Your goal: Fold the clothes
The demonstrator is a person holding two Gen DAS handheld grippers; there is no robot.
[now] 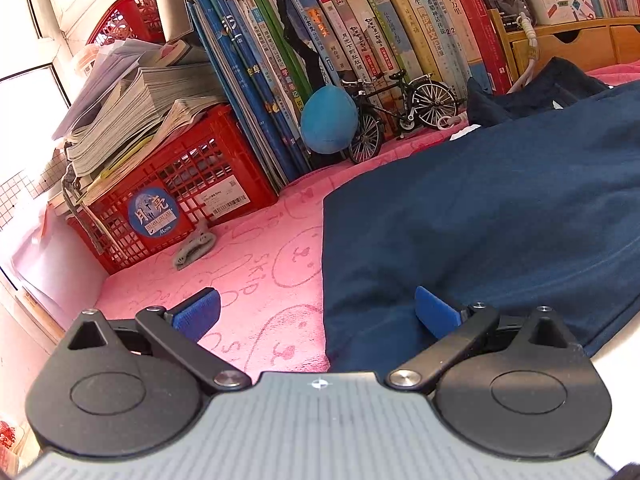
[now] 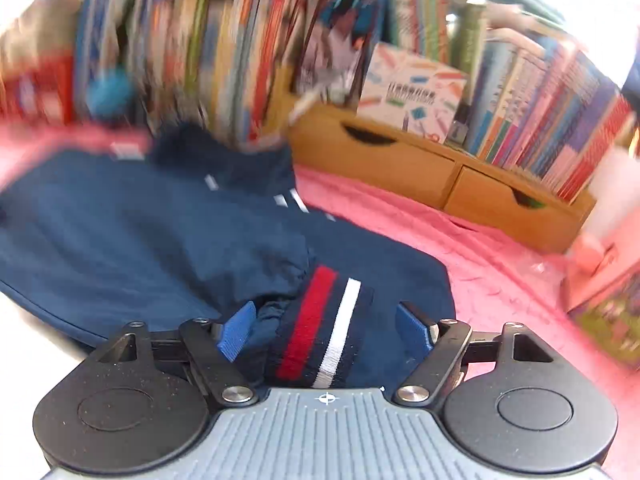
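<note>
My right tongs [image 2: 326,330] stand wide, the striped cuff [image 2: 324,328] of the navy jacket [image 2: 132,240] lying loose between the 2 blue pads, neither pressing it. My left tongs [image 1: 316,314] are also wide and empty, straddling the jacket's edge. The jacket lies flat on the pink towel-covered surface [image 1: 256,256], its sleeve running from the cuff away toward the collar by the books [image 1: 360,40]. Behind it stand a red crate [image 1: 176,200] stacked with papers, a model bicycle [image 1: 400,112], a blue plush [image 1: 328,120] and wooden drawers [image 2: 440,176]. The right view is motion-blurred.
</note>
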